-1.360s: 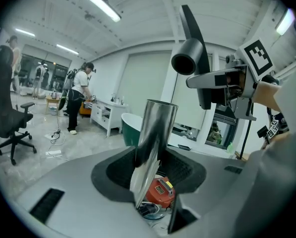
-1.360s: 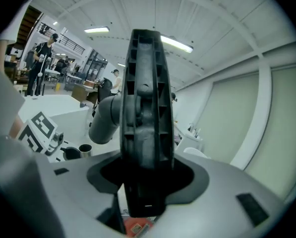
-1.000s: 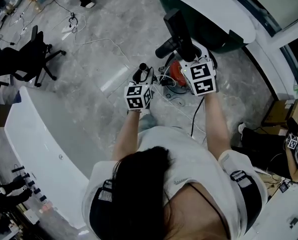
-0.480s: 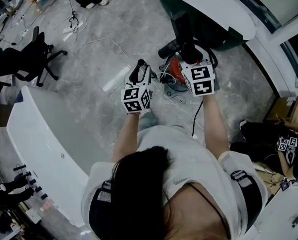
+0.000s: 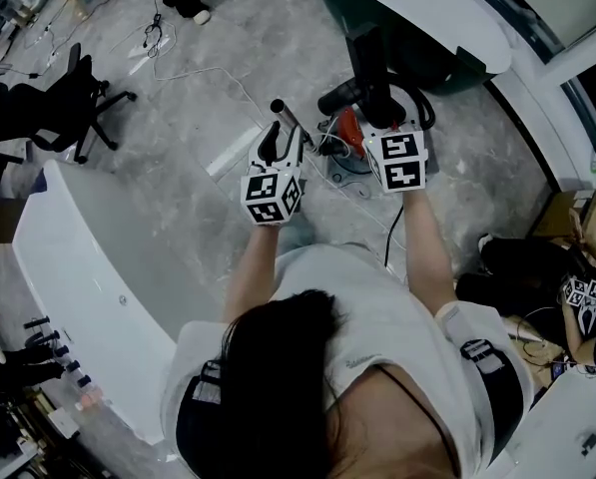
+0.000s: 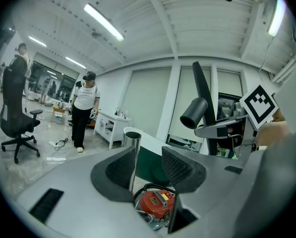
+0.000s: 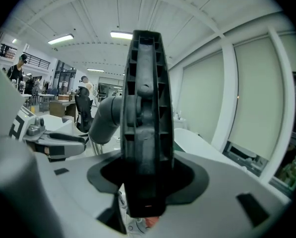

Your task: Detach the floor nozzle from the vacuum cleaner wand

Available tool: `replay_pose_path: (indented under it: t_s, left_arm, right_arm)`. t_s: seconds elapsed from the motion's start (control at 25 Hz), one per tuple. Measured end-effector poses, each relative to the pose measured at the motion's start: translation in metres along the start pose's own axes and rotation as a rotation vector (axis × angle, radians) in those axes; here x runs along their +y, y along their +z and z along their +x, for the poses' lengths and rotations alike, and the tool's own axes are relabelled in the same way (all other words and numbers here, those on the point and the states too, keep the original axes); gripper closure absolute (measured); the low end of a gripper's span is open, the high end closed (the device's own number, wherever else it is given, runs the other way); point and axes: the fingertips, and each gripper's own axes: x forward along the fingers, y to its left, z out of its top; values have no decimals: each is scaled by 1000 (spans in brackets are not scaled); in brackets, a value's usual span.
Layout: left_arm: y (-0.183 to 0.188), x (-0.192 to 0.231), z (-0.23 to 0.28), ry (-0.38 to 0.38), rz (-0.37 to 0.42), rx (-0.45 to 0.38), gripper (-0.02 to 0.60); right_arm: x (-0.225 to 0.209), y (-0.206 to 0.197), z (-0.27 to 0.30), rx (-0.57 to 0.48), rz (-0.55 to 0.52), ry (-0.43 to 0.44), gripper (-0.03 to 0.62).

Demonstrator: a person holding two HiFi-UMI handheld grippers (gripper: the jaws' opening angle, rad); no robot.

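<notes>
As right claw (image 7: pixel 148 176) clamps nozzle (image 7: pixel 145 103), left claw (image 6: pixel 148 166) holds wand (image 6: pixel 132 142).

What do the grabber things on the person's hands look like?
The left gripper and right gripper are both grey, with black pads inside. Each carries a white cube printed with black square markers. The person wears a white short-sleeved T-shirt.

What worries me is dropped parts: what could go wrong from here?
1. The metal wand stands close by one pad of the left tongs, with a gap to the other; it may slip or topple.
2. The floor nozzle, clamped low in the right tongs, towers above them and could pivot in the grip.
</notes>
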Motion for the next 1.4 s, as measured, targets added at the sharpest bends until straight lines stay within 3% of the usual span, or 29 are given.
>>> replay_pose_path:
  t_s: [0.76, 1.08, 1.4]
  left_arm:
    - [18, -40, -43, 24, 42, -57, 425]
    - [21, -57, -56, 13, 59, -43, 426]
    - [24, -69, -67, 32, 80, -43, 489]
  right_arm:
    - [15, -39, -42, 21, 81, -43, 364]
    - [19, -52, -59, 28, 124, -58, 364]
    - [24, -56, -68, 20, 125, -55, 364]
